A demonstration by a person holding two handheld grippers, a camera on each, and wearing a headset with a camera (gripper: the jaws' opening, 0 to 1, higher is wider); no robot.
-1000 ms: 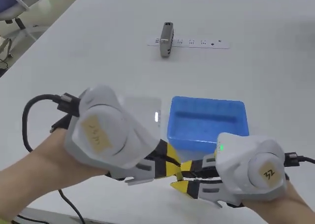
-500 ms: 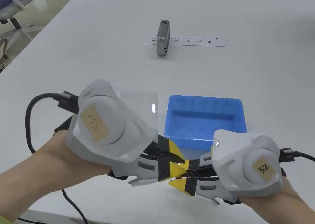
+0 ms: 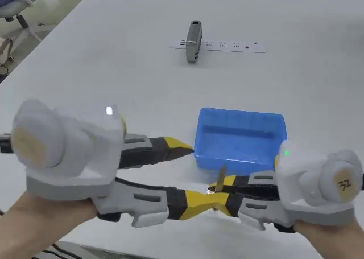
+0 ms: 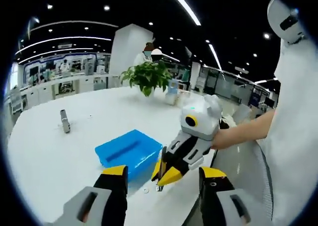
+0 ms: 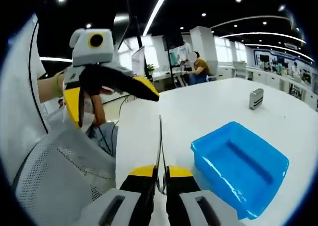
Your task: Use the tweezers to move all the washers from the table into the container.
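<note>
Left gripper (image 3: 199, 175), jaws spread wide, reaches level toward right gripper (image 3: 219, 192), which pinches upright tweezers (image 5: 160, 136); blue container (image 3: 242, 115) just beyond.

Head view downward; opposed gripper views share container (image 4: 126, 149).

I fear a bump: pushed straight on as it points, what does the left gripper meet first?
Probably the right gripper, shut on the tweezers, dead ahead; depth is unclear.
</note>
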